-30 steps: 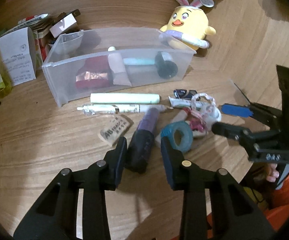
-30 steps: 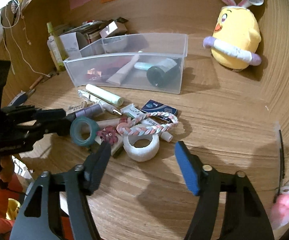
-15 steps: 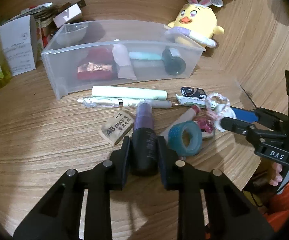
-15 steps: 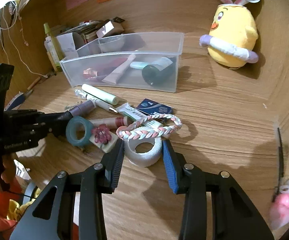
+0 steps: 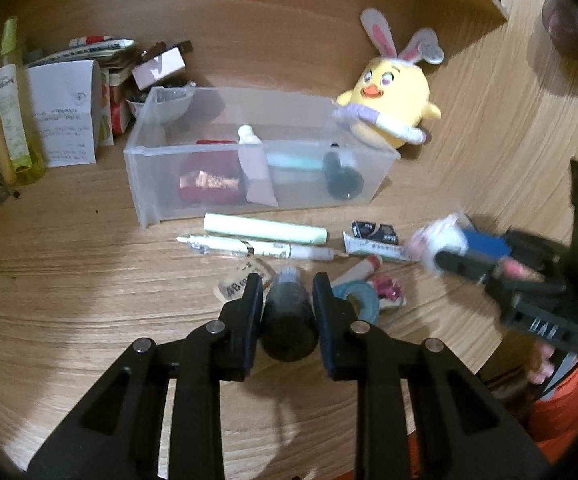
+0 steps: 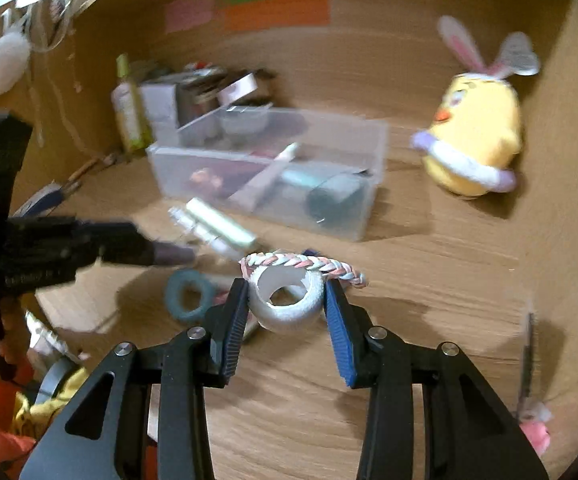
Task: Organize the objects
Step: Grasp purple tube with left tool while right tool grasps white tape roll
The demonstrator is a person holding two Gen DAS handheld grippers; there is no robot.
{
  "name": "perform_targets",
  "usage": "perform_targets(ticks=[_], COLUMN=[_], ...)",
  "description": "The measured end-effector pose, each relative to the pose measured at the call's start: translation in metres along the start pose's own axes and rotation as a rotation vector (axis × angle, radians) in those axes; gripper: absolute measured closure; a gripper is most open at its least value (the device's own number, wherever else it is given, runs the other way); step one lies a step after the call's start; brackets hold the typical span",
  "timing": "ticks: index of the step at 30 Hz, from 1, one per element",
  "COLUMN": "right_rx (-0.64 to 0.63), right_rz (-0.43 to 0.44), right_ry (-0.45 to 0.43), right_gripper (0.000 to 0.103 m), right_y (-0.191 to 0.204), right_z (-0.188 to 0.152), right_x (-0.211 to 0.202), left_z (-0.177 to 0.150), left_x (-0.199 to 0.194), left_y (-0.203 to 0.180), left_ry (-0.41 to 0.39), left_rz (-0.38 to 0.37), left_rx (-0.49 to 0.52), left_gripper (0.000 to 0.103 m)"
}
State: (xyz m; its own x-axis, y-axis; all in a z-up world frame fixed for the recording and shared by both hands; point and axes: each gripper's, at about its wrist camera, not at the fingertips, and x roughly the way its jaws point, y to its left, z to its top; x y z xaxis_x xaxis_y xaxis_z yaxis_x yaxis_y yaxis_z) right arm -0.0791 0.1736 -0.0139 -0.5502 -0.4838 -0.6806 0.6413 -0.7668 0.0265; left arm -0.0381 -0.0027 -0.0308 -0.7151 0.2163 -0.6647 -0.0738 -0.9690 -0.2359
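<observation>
Two grippers, each clamped on one desk item.
Left gripper [image 5: 287, 312]: pinching dark purple tube [image 5: 289, 320], lifted. Right gripper [image 6: 285, 304]: pinching white tape roll [image 6: 287, 300], braided band [image 6: 305, 264] draped over it. Clear bin [image 5: 257, 200] at 12 o'clock of both.

One clear plastic bin [image 5: 193, 184]. One yellow plush chick [image 5: 389, 108]. Two tape rolls: one white [image 6: 289, 304], one teal [image 5: 359, 302]. One eraser [image 5: 239, 282]. One white pen [image 5: 257, 246]. One braided band [image 6: 305, 264].
</observation>
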Motion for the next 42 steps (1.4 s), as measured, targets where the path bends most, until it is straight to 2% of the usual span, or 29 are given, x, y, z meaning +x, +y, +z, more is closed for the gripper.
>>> perform_targets(ticks=[3, 7, 12, 17, 21, 23, 24, 26, 29, 33, 37, 39, 42], right_rx=[-0.011, 0.040, 0.043, 0.079, 0.085, 0.097, 0.103, 0.122, 0.167, 0.153, 0.092, 0.091, 0.097], right_rz=[0.003, 0.026, 0.041, 0.121, 0.122, 0.125, 0.123, 0.138, 0.177, 0.189, 0.129, 0.121, 0.110], right_ry=[0.055, 0.089, 0.114, 0.059, -0.005, 0.033, 0.067, 0.126, 0.145, 0.093, 0.060, 0.065, 0.090], right_gripper=[0.068, 0.068, 0.068, 0.068, 0.068, 0.068, 0.068, 0.068, 0.068, 0.068, 0.068, 0.068, 0.068], right_y=[0.002, -0.011, -0.017, -0.020, -0.016, -0.018, -0.019, -0.023, -0.031, -0.031, -0.023, -0.024, -0.027], right_z=[-0.010, -0.020, -0.030, -0.018, 0.001, 0.004, 0.002, -0.008, -0.016, -0.007, -0.003, -0.006, -0.017], right_x=[0.010, 0.008, -0.002, -0.017, -0.015, 0.001, 0.011, 0.025, 0.028, 0.014, 0.002, -0.001, -0.003], left_z=[0.000, -0.002, -0.004, 0.006, 0.018, 0.023, 0.025, 0.028, 0.029, 0.029, 0.022, 0.017, 0.008], left_x=[-0.005, -0.008, -0.013, -0.018, -0.019, -0.017, -0.016, -0.013, -0.010, -0.008, -0.001, 0.006, 0.019], left_y=[0.006, 0.009, 0.010, 0.010, 0.005, 0.005, 0.006, 0.007, 0.010, 0.007, 0.002, 0.000, -0.005], left_ry=[-0.009, -0.007, -0.017, -0.039, -0.065, -0.070, -0.070, -0.060, -0.048, -0.041, -0.003, 0.026, 0.076], left_rz=[-0.011, -0.009, -0.010, -0.028, -0.021, -0.024, -0.024, -0.029, -0.042, -0.039, -0.070, -0.071, -0.050], left_rx=[-0.019, -0.023, -0.030, -0.032, -0.020, -0.021, -0.024, -0.024, -0.034, -0.017, -0.005, 0.006, 0.031], left_gripper=[0.078, 0.078, 0.078, 0.078, 0.078, 0.078, 0.081, 0.095, 0.095, 0.095, 0.090, 0.079, 0.077])
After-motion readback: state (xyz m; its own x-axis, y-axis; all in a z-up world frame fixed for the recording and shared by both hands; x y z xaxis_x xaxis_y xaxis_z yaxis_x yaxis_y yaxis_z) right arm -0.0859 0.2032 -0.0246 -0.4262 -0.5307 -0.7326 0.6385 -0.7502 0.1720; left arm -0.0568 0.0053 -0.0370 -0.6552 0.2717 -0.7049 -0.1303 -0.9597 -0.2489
